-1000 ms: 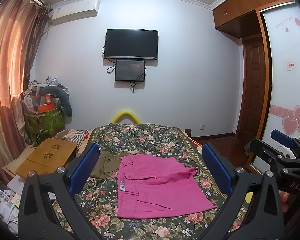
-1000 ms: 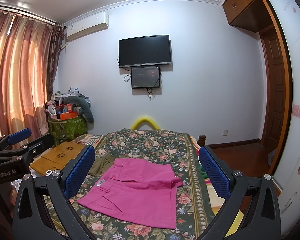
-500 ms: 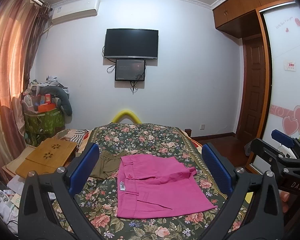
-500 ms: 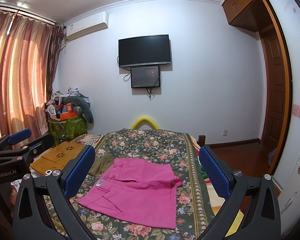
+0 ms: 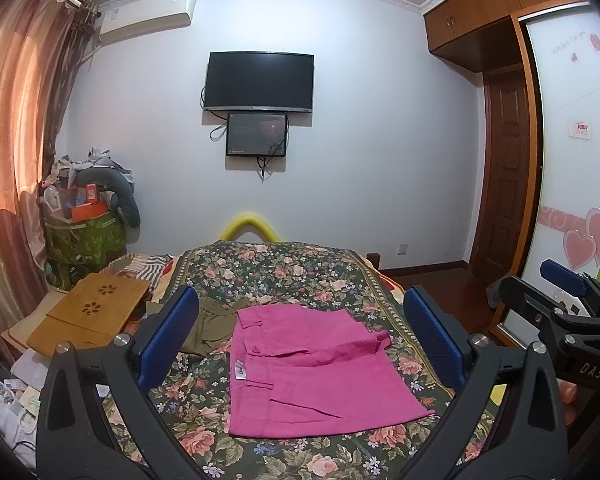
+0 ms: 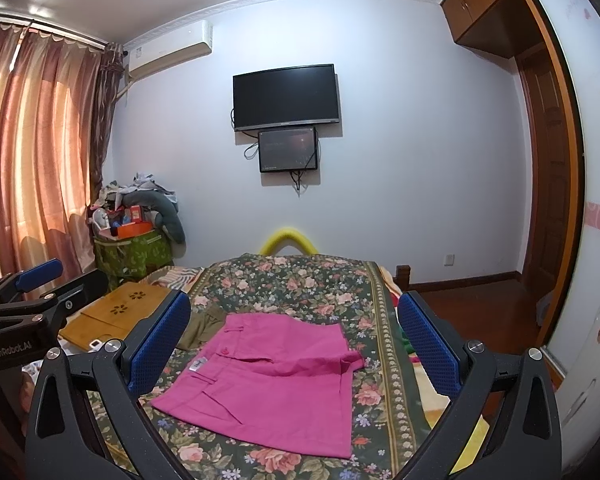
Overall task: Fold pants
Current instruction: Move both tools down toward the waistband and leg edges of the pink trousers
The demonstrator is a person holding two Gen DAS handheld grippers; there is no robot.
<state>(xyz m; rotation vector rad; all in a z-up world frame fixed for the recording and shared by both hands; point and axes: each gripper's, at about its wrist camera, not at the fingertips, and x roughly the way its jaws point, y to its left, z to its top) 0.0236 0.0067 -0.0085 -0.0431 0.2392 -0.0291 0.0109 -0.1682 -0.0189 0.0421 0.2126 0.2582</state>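
Pink pants [image 5: 312, 372] lie folded flat on the floral bedspread [image 5: 284, 272], waistband to the left with a white label; they also show in the right wrist view [image 6: 276, 380]. My left gripper [image 5: 300, 340] is open and empty, held above the bed's near end with the pants between its blue pads [image 5: 168, 336]. My right gripper [image 6: 296, 344] is open and empty, likewise above the pants. Each gripper shows at the edge of the other's view, the right one [image 5: 568, 300] and the left one [image 6: 24, 292].
An olive garment [image 5: 212, 324] lies left of the pants. A wooden lap tray [image 5: 92, 312] and clutter sit left of the bed. A laundry heap [image 5: 88, 216] stands by the curtain. A door and wardrobe [image 5: 512, 184] are on the right.
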